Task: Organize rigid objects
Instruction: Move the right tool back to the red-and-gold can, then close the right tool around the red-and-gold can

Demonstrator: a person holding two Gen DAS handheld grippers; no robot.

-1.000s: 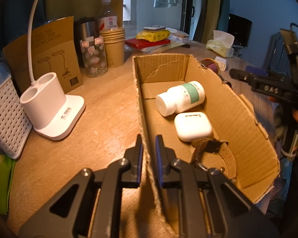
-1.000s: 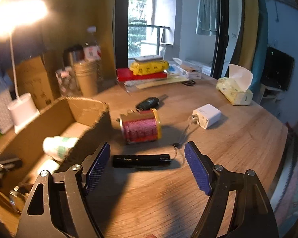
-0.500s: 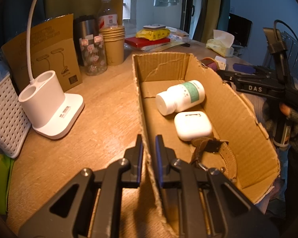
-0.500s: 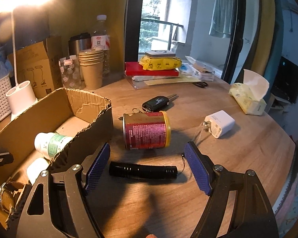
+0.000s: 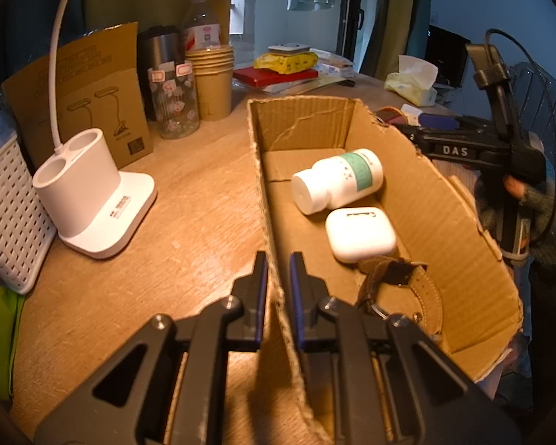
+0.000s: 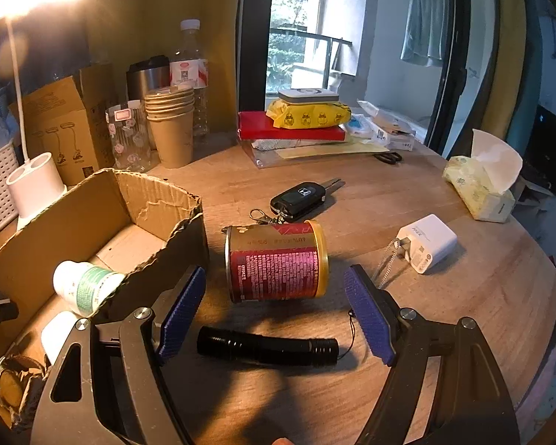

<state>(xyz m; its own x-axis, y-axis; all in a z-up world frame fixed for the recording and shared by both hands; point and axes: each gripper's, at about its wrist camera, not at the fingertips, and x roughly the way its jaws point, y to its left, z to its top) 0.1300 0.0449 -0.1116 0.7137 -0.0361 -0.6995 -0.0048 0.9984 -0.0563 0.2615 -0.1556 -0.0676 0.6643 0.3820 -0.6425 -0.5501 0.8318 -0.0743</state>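
The left hand-held gripper (image 5: pixel 278 293) pinches the open brown cardboard box's (image 5: pixel 463 222) near wall. Right of the box on the wooden surface (image 6: pixel 444 315) lies a slim black metal flashlight (image 6: pixel 267 350) (rigid, light, likely to roll), best grasped mid-barrel; the right hand-held gripper (image 6: pixel 274 315) hovers wide open, empty.
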